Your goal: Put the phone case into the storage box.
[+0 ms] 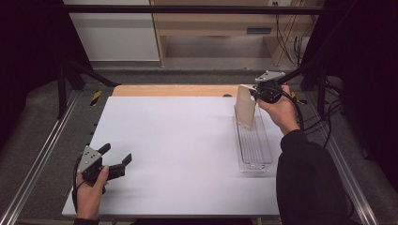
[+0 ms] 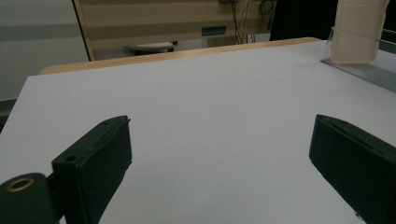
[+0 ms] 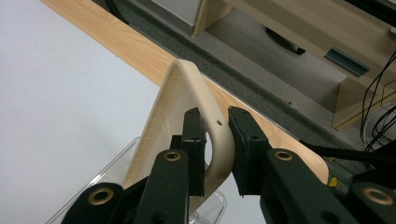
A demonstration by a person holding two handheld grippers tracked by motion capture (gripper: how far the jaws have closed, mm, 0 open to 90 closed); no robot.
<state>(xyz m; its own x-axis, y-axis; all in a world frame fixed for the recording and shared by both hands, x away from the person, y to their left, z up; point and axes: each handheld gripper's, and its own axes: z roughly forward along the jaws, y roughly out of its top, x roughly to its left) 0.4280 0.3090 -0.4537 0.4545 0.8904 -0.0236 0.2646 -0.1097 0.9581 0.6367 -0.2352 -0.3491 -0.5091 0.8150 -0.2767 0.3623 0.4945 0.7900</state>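
Right gripper (image 3: 217, 135) nearest: jaws pinched on the rim of a cream wooden tray (image 3: 187, 102), held tilted above the far end of a clear plastic bin (image 1: 253, 140). Left gripper (image 1: 115, 157) gapes wide, empty, low over the white table (image 1: 178, 140), well apart.

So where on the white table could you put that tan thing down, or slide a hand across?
The widest bare stretch of the white table runs from the left claw across to the clear tray, and back to the wooden edge. The right side is crowded: the tray, and the right claw clamped on the tan piece above it.
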